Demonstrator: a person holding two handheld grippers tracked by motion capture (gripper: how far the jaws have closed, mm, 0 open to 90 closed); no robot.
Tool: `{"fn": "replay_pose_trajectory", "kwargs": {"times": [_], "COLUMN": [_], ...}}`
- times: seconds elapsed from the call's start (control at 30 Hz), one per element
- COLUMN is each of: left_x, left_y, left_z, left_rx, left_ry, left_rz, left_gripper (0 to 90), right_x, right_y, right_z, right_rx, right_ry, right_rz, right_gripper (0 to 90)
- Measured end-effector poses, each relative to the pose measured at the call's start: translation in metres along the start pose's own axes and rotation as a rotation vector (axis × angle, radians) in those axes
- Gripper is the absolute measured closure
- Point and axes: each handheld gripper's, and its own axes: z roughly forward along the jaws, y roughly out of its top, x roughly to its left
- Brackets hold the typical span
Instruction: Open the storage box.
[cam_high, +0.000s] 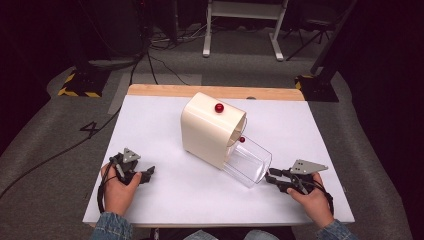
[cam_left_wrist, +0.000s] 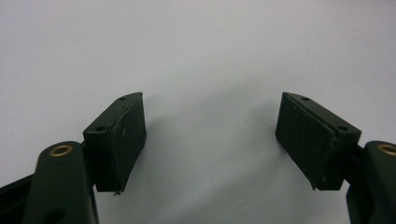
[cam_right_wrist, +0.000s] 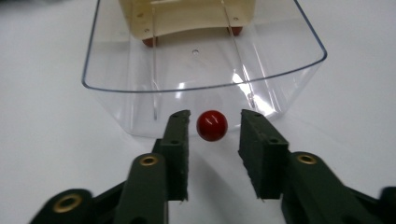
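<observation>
Flanking a red knob (cam_right_wrist: 211, 125) on the clear drawer (cam_right_wrist: 140, 70), right gripper (cam_right_wrist: 212, 135) gapes; left gripper (cam_left_wrist: 210, 135) wide, empty.

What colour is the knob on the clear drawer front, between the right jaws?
Glossy red knob, clearest in the right gripper view.

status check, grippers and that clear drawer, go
Left gripper open, idle on the bare table. Right gripper open, jaws either side of the red knob on the clear drawer, not closed. Drawer pulled out of cream box. Nothing blocking.
</observation>
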Motion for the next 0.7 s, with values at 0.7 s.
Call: {"fn": "replay_pose_trajectory", "kwargs": {"times": [0.7], "left_x": [0.000], "left_y": [0.000], "left_z": [0.000], "left_rx": [0.001], "left_ry": [-0.002], "left_rz": [-0.002], "left_gripper": [24.7], "right_x": [0.002], "right_y": [0.044], "right_z": [-0.019], "right_rx": [-0.077], "right_ry": [0.004], "right_rz": [-0.011], "right_gripper": [52.8]}}
